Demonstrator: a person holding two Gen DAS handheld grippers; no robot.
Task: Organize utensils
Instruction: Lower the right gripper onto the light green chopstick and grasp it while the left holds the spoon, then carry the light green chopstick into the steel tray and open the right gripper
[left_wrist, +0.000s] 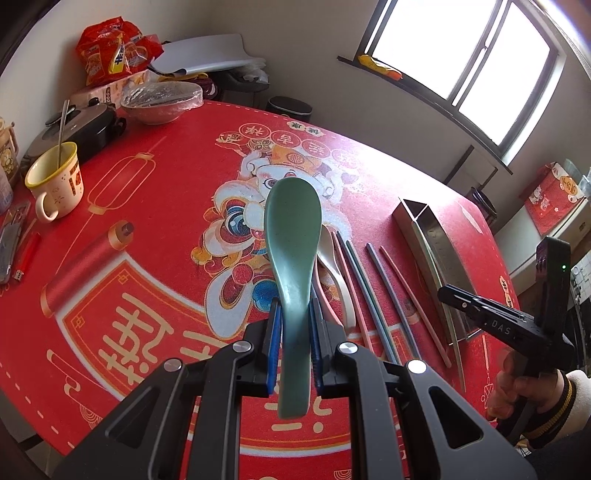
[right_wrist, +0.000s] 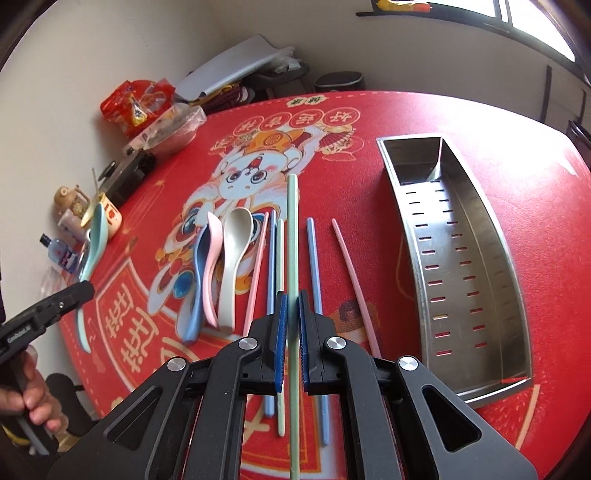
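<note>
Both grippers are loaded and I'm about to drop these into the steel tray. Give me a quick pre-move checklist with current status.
1. Left gripper shut on green spoon, gripped at the handle: ok.
2. Right gripper shut on green chopstick: ok.
3. Chopstick lifted off the table, above the other chopsticks: ok.
4. Steel utensil tray holds nothing in its long compartment: ok.
5. Small far compartment of the tray free: cannot tell, partly hidden.
6. Path from the right gripper to the tray crosses only the flat pink chopstick: ok.
</note>
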